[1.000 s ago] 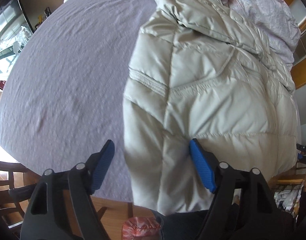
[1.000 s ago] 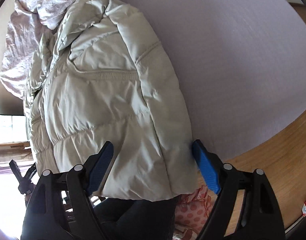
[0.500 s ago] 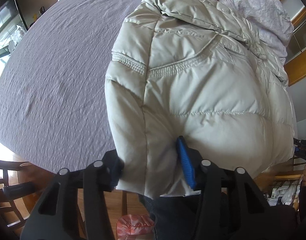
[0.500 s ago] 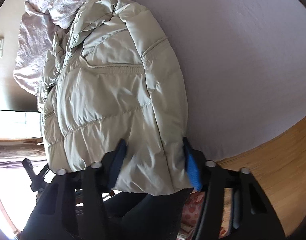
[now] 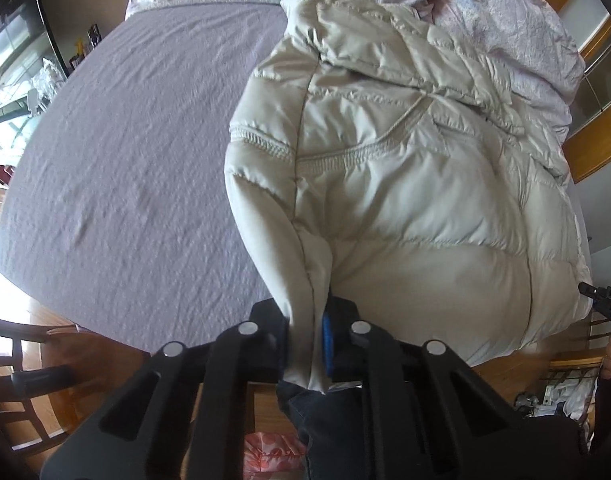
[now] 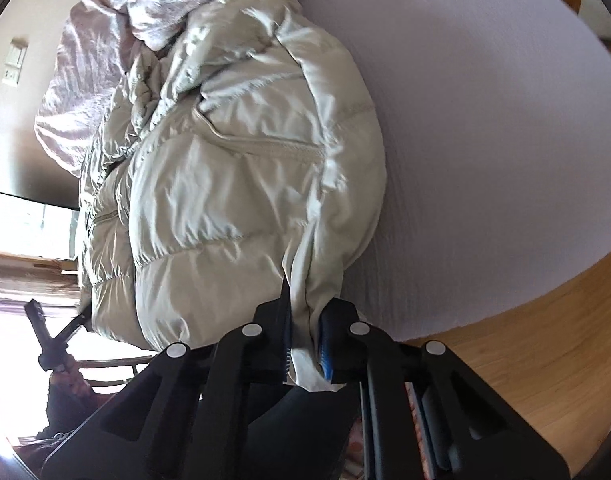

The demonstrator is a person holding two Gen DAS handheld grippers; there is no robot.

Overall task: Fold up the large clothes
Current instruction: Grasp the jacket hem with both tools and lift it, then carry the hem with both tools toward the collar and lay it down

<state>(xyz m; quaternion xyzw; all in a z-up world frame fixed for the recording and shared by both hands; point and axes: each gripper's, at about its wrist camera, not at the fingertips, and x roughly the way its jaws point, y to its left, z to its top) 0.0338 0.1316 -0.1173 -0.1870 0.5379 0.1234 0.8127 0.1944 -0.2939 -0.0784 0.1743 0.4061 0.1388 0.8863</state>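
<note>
A cream quilted puffer jacket (image 5: 405, 184) lies lengthwise on a bed with a lilac-grey sheet (image 5: 125, 152), hood end far, hem near me. My left gripper (image 5: 307, 344) is shut on the jacket's near left hem corner, the fabric pinched between its blue pads. In the right wrist view the jacket (image 6: 233, 184) shows again, and my right gripper (image 6: 305, 348) is shut on its near right hem corner. Both corners are bunched and lifted slightly at the bed's near edge.
A crumpled pink-white quilt (image 5: 505, 20) lies at the head of the bed behind the jacket. Wooden floor (image 6: 525, 360) runs beside the bed. A dark wooden chair (image 5: 21, 360) stands at lower left. A wooden cabinet (image 5: 597, 120) is at right.
Both grippers were open around the hem corners one second ago. They have closed fully on the jacket hem, bunching the fabric at each corner.
</note>
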